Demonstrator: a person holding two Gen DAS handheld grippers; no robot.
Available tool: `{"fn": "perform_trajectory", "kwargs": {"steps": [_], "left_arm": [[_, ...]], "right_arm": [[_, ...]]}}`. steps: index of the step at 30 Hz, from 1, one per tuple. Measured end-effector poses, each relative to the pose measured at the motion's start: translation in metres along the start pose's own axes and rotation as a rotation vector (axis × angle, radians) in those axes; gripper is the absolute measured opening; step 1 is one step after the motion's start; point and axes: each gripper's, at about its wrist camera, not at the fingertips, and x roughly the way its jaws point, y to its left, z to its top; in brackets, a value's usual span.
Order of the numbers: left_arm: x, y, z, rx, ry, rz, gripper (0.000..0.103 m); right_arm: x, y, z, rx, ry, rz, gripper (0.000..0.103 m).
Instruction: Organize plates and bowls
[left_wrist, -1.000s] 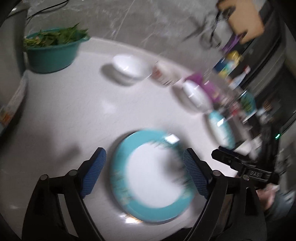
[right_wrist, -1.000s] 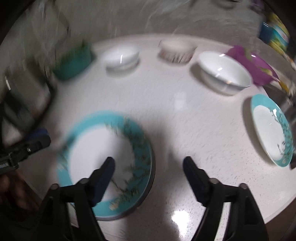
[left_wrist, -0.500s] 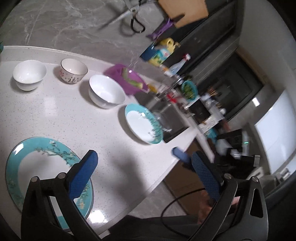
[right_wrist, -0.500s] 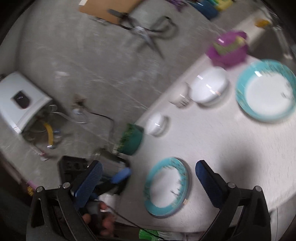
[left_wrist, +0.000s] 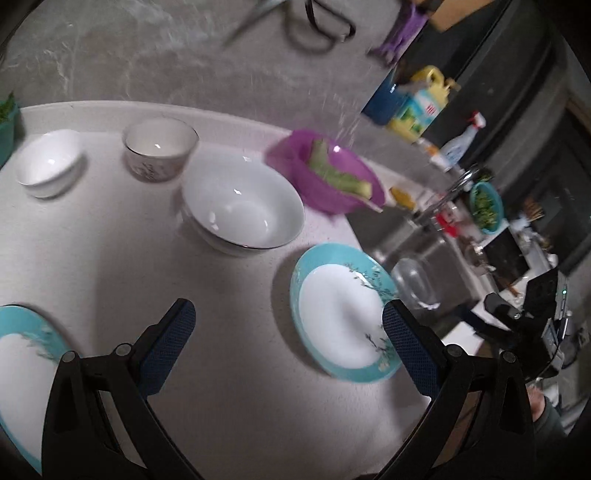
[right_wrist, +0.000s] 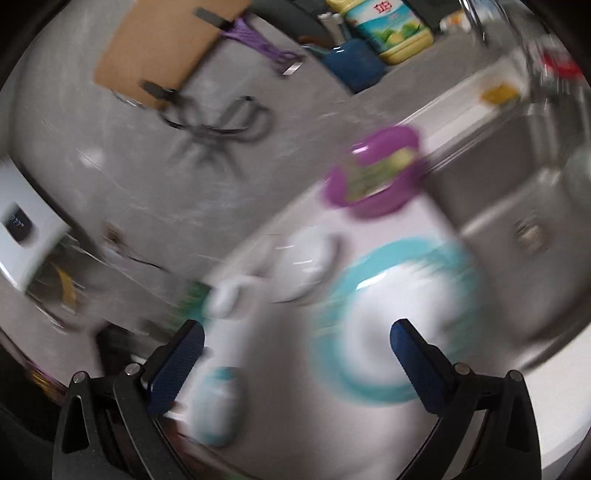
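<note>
A white speckled worktop (left_wrist: 110, 258) carries 2 turquoise-rimmed plates with white centres and dark branch motifs, one near the sink (left_wrist: 343, 314) and one at the left edge (left_wrist: 22, 354). Beside a plain white large bowl (left_wrist: 242, 210) and small white bowl (left_wrist: 48, 162) stand a patterned cup (left_wrist: 159, 147) and a purple bowl (left_wrist: 325, 170) holding pale green pieces. Both grippers have black frames with blue textured pads (left_wrist: 168, 343).

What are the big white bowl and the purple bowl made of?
The big white bowl looks like glazed ceramic or porcelain: smooth, glossy, with sharp bright glints inside. The purple bowl looks like plastic: see-through tinted colour and a duller shine, though blur leaves this less sure.
</note>
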Motion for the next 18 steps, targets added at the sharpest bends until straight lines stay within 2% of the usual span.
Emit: {"fn": "perform_trajectory", "kwargs": {"steps": [5, 8, 10, 12, 18], "left_arm": [[0.066, -0.03, 0.001, 0.092, 0.077, 0.043, 0.102], [0.101, -0.041, -0.003, 0.172, 0.133, 0.096, 0.101], [0.124, -0.042, -0.004, 0.168, 0.18, 0.107, 0.101], [0.139, -0.039, -0.005, 0.165, 0.201, 0.132, 0.101], [0.171, -0.04, -0.002, 0.155, 0.226, 0.161, 0.101]], "right_arm": [[0.026, -0.053, 0.021, -0.039, 0.135, -0.097, 0.103], [0.046, -0.073, 0.022, -0.038, 0.201, -0.079, 0.102], [0.054, -0.085, 0.02, -0.003, 0.237, -0.048, 0.095], [0.064, -0.092, 0.015, 0.018, 0.275, -0.027, 0.08], [0.088, -0.091, 0.013, 0.014, 0.341, 0.016, 0.065]]}}
